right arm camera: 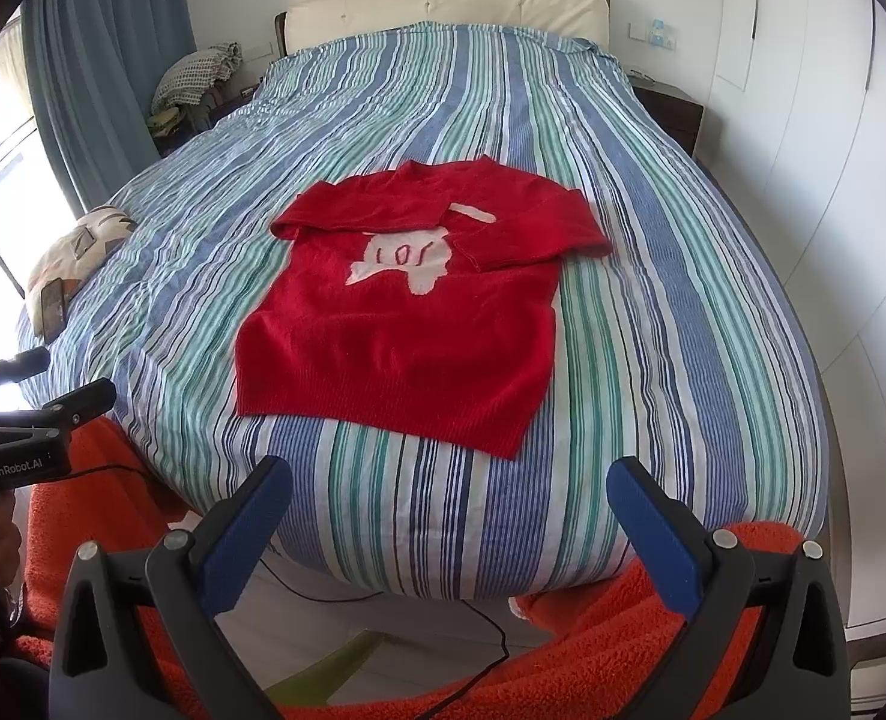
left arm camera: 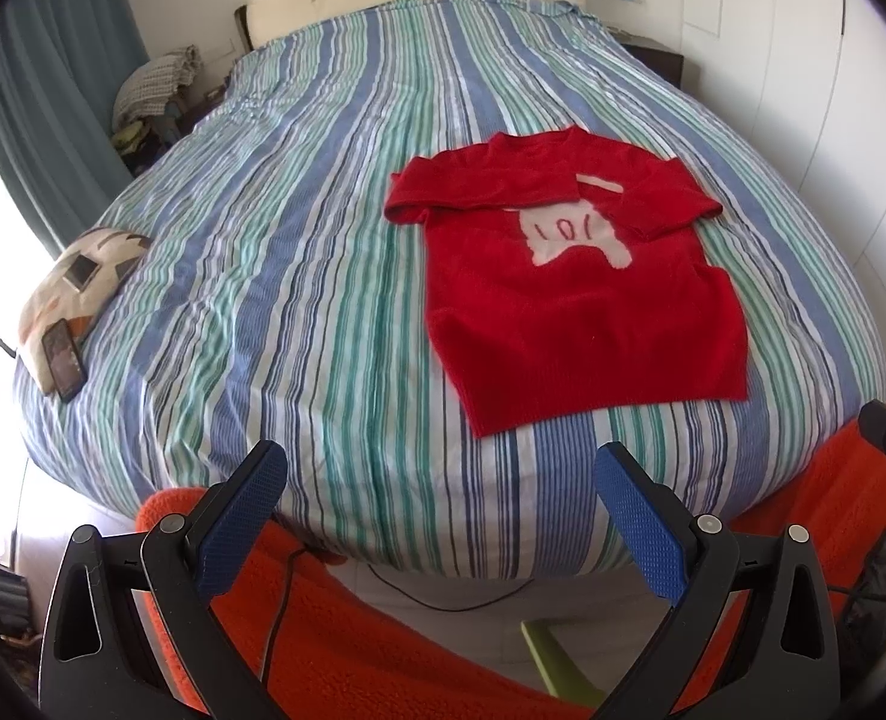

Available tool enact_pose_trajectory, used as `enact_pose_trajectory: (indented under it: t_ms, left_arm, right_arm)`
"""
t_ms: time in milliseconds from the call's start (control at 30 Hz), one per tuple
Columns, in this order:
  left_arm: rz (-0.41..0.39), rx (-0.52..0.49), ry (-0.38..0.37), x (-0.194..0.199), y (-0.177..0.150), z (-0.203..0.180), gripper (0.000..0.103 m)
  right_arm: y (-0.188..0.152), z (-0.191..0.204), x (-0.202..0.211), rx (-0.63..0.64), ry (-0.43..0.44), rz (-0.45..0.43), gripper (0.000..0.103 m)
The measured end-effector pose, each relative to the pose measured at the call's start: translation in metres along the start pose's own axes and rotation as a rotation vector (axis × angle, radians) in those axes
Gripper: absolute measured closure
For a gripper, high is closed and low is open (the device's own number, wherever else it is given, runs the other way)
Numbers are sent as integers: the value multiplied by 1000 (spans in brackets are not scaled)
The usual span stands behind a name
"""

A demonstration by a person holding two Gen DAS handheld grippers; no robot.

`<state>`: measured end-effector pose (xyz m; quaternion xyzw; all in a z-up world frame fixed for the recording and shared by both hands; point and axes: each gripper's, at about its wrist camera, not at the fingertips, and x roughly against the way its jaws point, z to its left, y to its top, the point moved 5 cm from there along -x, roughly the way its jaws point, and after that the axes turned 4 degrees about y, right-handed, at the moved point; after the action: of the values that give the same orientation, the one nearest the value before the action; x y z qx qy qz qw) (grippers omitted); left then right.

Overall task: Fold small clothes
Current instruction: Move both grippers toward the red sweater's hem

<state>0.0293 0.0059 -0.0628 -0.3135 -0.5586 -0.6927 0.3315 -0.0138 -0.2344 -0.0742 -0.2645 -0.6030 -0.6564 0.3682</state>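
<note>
Red sweater lies flat on the bed, beyond both released claws.

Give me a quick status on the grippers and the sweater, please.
Left gripper open, right gripper open, both empty. Red sweater flat on bed, sleeves folded in. Nothing in the way.

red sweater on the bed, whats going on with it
A person is partway through folding a small red sweater that lies flat on the striped bedspread. Both sleeves are already folded in across the chest, over part of the white pattern; the body is not yet folded up. Neither tool touches it: the left hand-held gripper and right hand-held gripper are both open and hover at the foot of the bed, short of the hem.
</note>
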Motion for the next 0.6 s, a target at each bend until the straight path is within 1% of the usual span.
enact_pose_trajectory:
  t_ms: [600]
  left_arm:
    - [26, -3, -3, -6, -3, -2, 1]
  right_arm:
    - [1, -2, -2, 2, -5, 4, 0]
